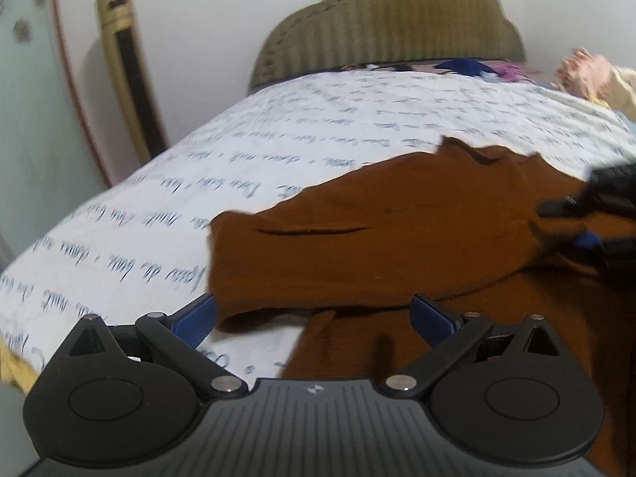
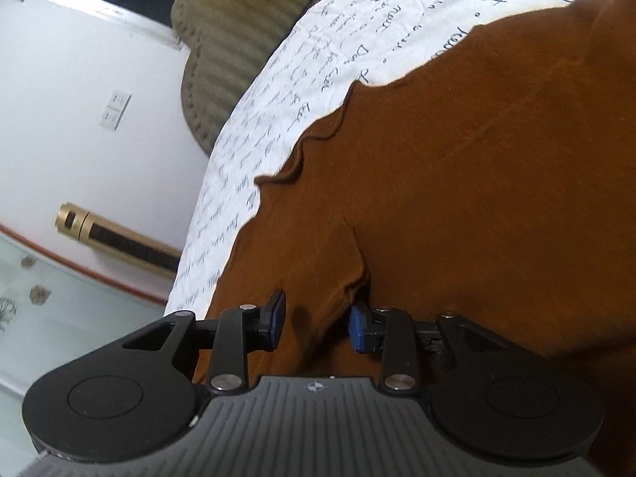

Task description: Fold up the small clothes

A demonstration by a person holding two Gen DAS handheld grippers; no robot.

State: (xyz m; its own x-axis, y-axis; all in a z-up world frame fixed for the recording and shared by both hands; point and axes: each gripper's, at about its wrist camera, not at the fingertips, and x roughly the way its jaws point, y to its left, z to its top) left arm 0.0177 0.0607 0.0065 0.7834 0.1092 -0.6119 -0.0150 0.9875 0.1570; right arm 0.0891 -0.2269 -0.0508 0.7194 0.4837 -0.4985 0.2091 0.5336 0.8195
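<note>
on the bed, toward its near edge, the brown garment [image 1: 397, 238] lies on the white script-printed sheet [image 1: 278, 119], one sleeve already flipped across the body, so i'd call the fold partly done; other side, bottom fold and smoothing look left. left gripper [image 1: 314, 318] hovers over the near edge of the cloth with fingers spread wide, nothing held. right gripper [image 2: 316, 324] sits low on the garment, fingers apart with a ridge of brown fabric bunched between them; one pad touches the ridge, the other is off it, so not clamped yet. wavy hem [image 2: 318, 135] near the sheet is uneven, needs flattening. around: olive headboard [image 1: 389, 24], loose clothes [image 1: 576, 71] at the far right corner, gold tower fan [image 1: 127, 71] off the far left edge. nothing blocks the fold area.
</note>
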